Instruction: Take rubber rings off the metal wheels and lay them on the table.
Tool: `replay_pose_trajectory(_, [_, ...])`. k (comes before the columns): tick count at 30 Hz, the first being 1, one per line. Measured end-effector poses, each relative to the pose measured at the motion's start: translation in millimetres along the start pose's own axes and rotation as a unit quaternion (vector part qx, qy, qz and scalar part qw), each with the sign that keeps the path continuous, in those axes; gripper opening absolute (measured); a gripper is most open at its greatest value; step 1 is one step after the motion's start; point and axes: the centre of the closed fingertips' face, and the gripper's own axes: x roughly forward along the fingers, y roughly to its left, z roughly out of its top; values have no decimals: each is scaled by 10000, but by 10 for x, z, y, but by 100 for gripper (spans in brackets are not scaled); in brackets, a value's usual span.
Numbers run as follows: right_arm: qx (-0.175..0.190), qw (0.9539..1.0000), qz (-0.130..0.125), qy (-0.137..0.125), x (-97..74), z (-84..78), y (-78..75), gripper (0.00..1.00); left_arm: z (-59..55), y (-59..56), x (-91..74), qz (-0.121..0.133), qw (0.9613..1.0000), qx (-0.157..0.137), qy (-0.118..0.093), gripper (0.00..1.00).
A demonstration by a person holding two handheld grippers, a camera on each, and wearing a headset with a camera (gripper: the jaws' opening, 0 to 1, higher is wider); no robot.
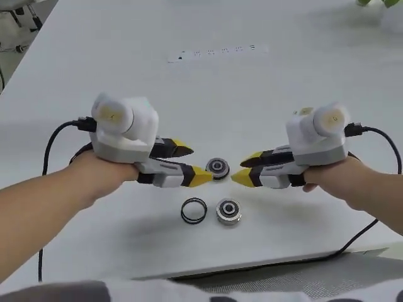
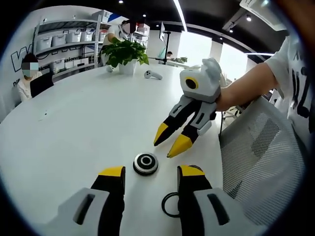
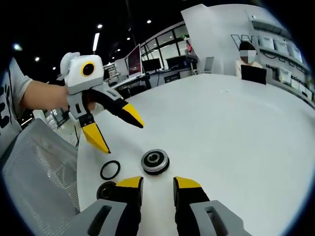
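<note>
A small metal wheel (image 1: 217,167) with a dark rim lies flat on the white table (image 1: 264,82), between the two grippers. My left gripper (image 1: 196,165) stands open just left of it, and my right gripper (image 1: 242,168) stands open just right of it. Neither holds anything. Nearer the front edge lie a loose black rubber ring (image 1: 194,210) and a second wheel (image 1: 228,211) with a bare silver rim. In the left gripper view the wheel (image 2: 145,163) sits just ahead of the open left gripper (image 2: 151,172). In the right gripper view the wheel (image 3: 155,161) lies just ahead of the open right gripper (image 3: 158,183).
A socket strip (image 1: 214,53) is set into the table farther back. Black cables (image 1: 371,226) trail from both grippers over the front edge. A mesh chair (image 2: 261,162) stands by the table. A potted plant (image 2: 125,51) and a white controller (image 2: 153,74) sit at the far end.
</note>
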Motion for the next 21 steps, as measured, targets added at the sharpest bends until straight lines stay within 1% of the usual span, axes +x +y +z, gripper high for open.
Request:
replay_pose_trajectory(4, [23,10000,-28,-30,2,-3,-22,22,12,1,88,-50,9999,-90,-21,33])
replay_pose_trajectory(10, [51,10000,-16,4,24,-45,-27,22,8,-21,206,-118,9999,-105,32,27])
replay_pose_trajectory(13, [49,10000,-7,13,27,-53,-32,22,-7,-24,256,-123,9999,-48,82,25])
replay_pose_trajectory(21, [100,9999,-46,-10,14,-72,-66,22,-54,14,348,-32,9998,66,200,19])
